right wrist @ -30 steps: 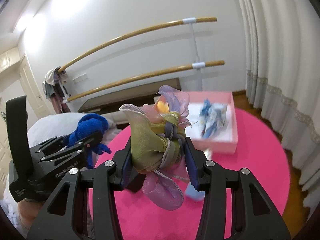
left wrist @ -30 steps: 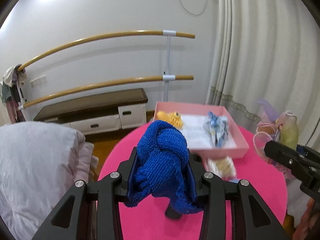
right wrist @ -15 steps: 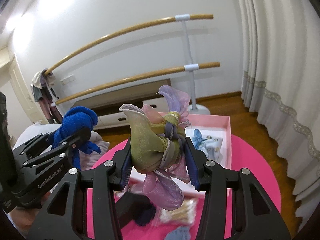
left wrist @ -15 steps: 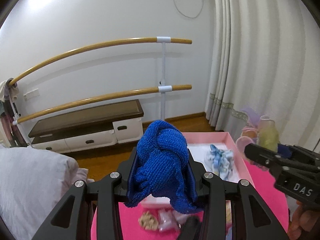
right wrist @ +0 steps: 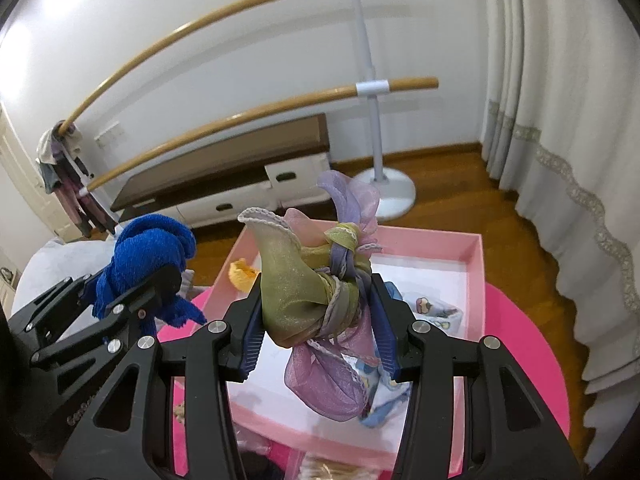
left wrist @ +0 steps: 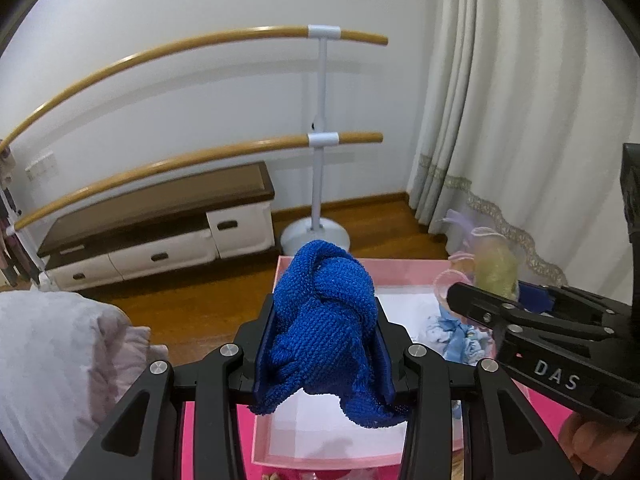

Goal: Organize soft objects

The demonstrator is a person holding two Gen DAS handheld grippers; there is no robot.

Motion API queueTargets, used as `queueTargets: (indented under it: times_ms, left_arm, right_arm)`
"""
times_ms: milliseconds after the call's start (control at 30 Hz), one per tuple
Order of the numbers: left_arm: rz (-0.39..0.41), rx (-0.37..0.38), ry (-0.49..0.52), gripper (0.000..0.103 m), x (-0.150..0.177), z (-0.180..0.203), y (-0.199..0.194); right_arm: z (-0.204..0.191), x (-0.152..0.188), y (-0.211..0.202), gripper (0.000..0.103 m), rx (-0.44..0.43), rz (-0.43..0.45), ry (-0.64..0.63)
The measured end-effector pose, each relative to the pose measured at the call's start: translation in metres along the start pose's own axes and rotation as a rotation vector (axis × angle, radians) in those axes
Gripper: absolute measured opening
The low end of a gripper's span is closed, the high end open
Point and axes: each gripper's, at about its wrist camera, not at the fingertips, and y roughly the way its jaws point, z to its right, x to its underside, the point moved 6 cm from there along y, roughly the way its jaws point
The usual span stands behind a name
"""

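Gripping a knotted blue knit cloth [left wrist: 326, 320], the left tool [left wrist: 324, 354] has both pads pressed against the bundle, which bulges above the fingers and hangs in loose ends below them. It sits over the near left part of the pink box [left wrist: 320, 458], above the white paper lining. The right tool [right wrist: 318, 326] is clamped on a knotted sheer scarf [right wrist: 304, 292], green on its upper fold with lilac and pink tails drooping beneath the pads. It is poised over the middle of the same pink box [right wrist: 472, 248].

Inside the box, a light blue printed cloth [right wrist: 436, 308] lies toward the right side and a small orange item [right wrist: 242, 272] rests in the far left corner. The box stands on a bright pink tabletop [right wrist: 520, 344]. Small items at the near edge of the tabletop are too cut off to identify.

Beyond the tabletop: a wooden double barre on a white stand [left wrist: 322, 184], a low cabinet [left wrist: 160, 232], white curtains [left wrist: 520, 120].
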Motion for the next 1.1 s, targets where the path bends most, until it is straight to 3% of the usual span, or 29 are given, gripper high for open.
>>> queueTargets:
  times_ms: [200,533,633,700,833,900,967,1100]
  left_arm:
    - [-0.045,0.008,-0.004,0.038,-0.03,-0.001,0.046]
    - [-0.126,-0.001,0.011,0.044,-0.051,0.001,0.103]
    - [-0.131,-0.021,0.02,0.064,-0.057,0.002,0.113]
    - [-0.118,-0.035,0.021,0.077,-0.058,0.004,0.112]
    - [-0.103,-0.046,0.016,0.085,-0.064,0.003,0.115]
    - [-0.085,-0.058,0.014,0.096,-0.062,0.004,0.108]
    - [-0.064,-0.065,0.015,0.102,-0.063,0.004,0.103]
    - [-0.015,-0.089,0.025,0.103,-0.064,0.009,0.083]
  right_arm:
    - [0.011,-0.008,0.023,0.045,0.009,-0.03,0.017]
    - [0.017,-0.011,0.052,0.047,0.0,-0.07,0.057]
    - [0.02,-0.011,0.056,0.051,-0.001,-0.071,0.075]
    - [0.022,-0.012,0.057,0.063,0.002,-0.071,0.088]
    - [0.026,-0.012,0.053,0.089,-0.005,-0.057,0.113]
    - [0.028,-0.011,0.046,0.103,-0.006,-0.038,0.127]
    - [0.03,-0.011,0.038,0.103,0.005,-0.028,0.131]
    - [0.031,-0.006,0.013,0.103,0.026,0.008,0.144]
